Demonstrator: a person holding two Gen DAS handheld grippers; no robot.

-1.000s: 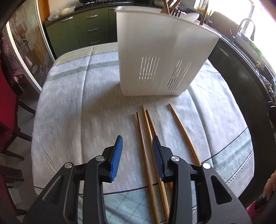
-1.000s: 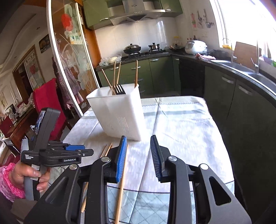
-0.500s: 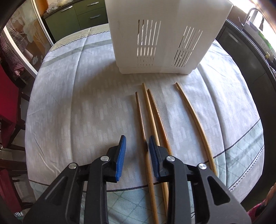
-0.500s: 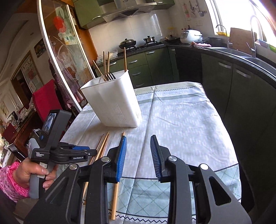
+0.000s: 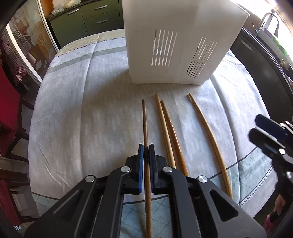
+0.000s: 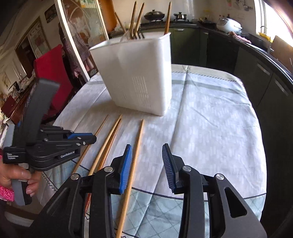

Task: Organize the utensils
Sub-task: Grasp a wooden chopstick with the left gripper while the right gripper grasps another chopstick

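Several wooden chopsticks lie side by side on the tablecloth in front of a white slotted utensil holder point(image 5: 179, 45) point(image 6: 135, 76). My left gripper point(image 5: 146, 152) point(image 6: 93, 138) is shut on the leftmost chopstick point(image 5: 144, 119) point(image 6: 99, 128), low over the cloth. Two more chopsticks point(image 5: 164, 124) lie together just right of it, and the rightmost chopstick point(image 5: 208, 131) point(image 6: 138, 139) lies apart. My right gripper point(image 6: 147, 152) point(image 5: 254, 126) hangs above that one with its jaws opening. The stick runs along the inner edge of its left pad point(image 6: 126, 164), untouched.
The holder contains upright chopsticks point(image 6: 134, 16) and a fork. A red chair point(image 6: 51, 73) stands left of the table. Dark green cabinets point(image 6: 265, 76) and a counter run along the right and back. A hand point(image 6: 16, 175) holds the left gripper's handle.
My left jaws closed from open onto the leftmost chopstick. My right gripper came down and closer to the table and the rightmost chopstick, and its jaws widened.
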